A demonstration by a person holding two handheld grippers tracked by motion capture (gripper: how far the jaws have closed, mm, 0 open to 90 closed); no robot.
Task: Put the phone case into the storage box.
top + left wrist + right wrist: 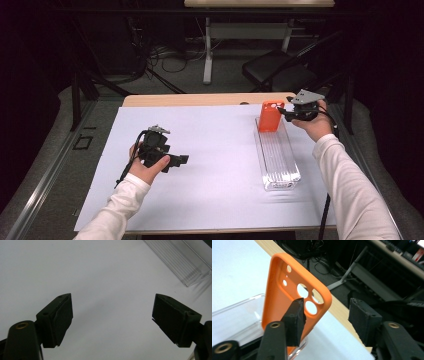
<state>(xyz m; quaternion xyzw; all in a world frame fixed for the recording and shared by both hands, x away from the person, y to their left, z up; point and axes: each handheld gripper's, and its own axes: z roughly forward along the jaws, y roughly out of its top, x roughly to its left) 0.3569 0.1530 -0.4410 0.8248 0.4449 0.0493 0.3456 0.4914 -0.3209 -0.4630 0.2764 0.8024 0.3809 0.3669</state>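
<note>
R gripper [289, 113] at far right of table, jaws apart, not pressing on the orange phone case [270, 116]; in R gripper view one pad sits in front of the case [294, 300], other well clear. Case stands upright, tilted, in far end of clear plastic tray [280, 167] on white sheet [210, 150]. L gripper [181, 159] w/ jaws wide, nothing between, low over sheet, well apart from tray.

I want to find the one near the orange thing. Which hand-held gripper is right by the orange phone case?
The right hand-held gripper, at the far end of the clear tray where the phone case stands. The left hand-held gripper hangs open over bare white paper.
</note>
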